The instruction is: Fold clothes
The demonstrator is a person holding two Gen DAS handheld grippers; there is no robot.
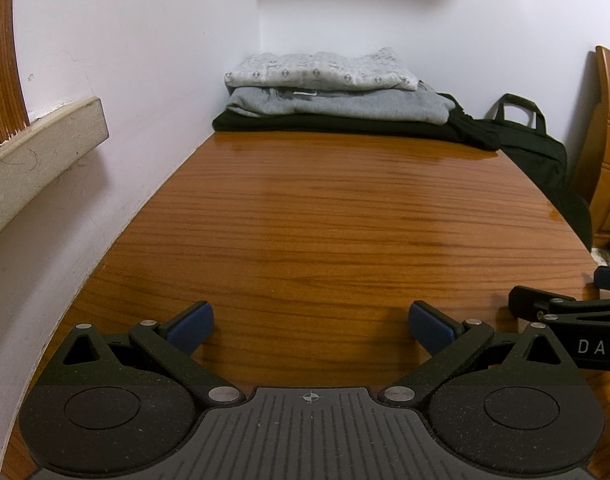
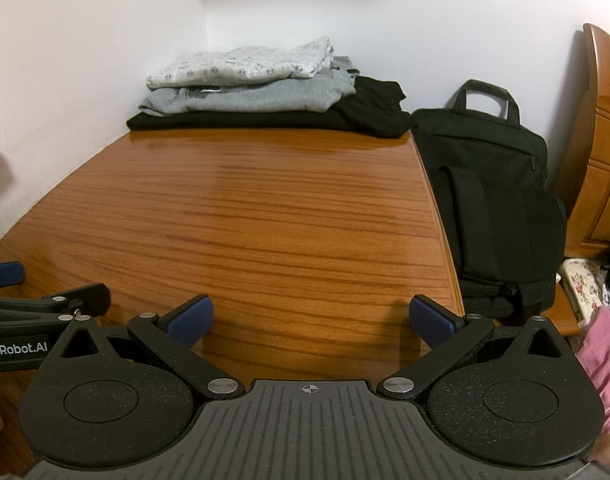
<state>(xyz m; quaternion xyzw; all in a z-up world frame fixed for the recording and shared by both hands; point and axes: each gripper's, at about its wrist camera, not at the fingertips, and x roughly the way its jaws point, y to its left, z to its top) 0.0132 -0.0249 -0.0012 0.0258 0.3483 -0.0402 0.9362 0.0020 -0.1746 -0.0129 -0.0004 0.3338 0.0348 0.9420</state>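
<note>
A stack of folded clothes lies at the far end of the wooden table (image 1: 305, 220) (image 2: 245, 216), in the corner of the walls: a white patterned garment (image 1: 321, 70) (image 2: 241, 64) on top, a grey one (image 1: 341, 102) (image 2: 245, 98) under it, a black one (image 1: 345, 128) (image 2: 273, 118) at the bottom. My left gripper (image 1: 311, 326) hovers open over the near part of the table, nothing between its blue pads. My right gripper (image 2: 311, 322) is also open and empty, close beside the left one near the table's right edge.
A black bag (image 2: 493, 200) (image 1: 545, 160) stands against the table's right side. Wooden furniture (image 2: 605, 140) rises at the far right. A pink cloth (image 2: 605, 356) and a floral fabric (image 2: 585, 284) lie low on the right. A ledge (image 1: 37, 160) juts from the left wall.
</note>
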